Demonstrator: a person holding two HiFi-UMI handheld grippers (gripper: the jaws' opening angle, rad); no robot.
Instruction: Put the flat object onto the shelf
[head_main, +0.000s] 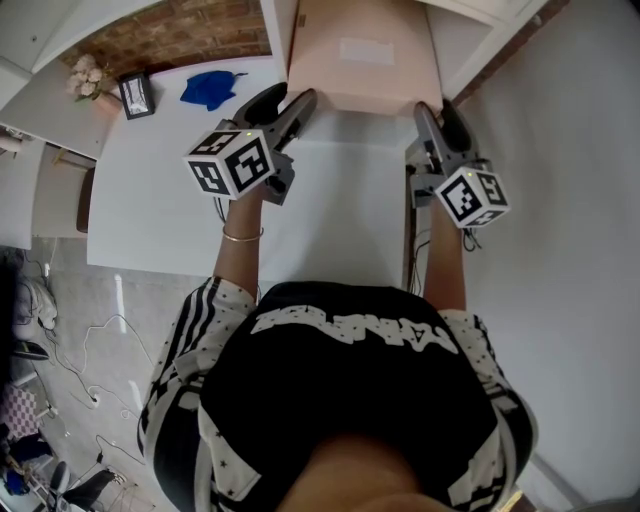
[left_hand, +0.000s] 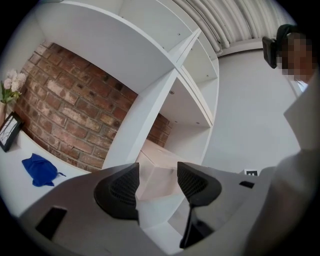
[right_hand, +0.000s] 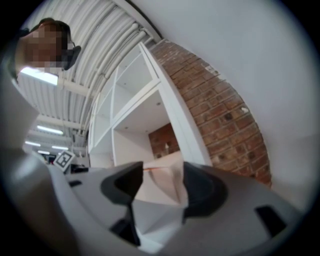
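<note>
My left gripper (head_main: 298, 103) and right gripper (head_main: 436, 108) each pinch a near corner of the flat object (head_main: 365, 55); I judge it light, stiff, maybe slippery there.

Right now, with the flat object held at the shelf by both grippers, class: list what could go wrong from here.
1. The left gripper and right gripper each pinch only a near corner of the flat object, so it may sag or slip free.
2. It sits close to the shelf upright, so a skewed push could jam an edge there.
</note>
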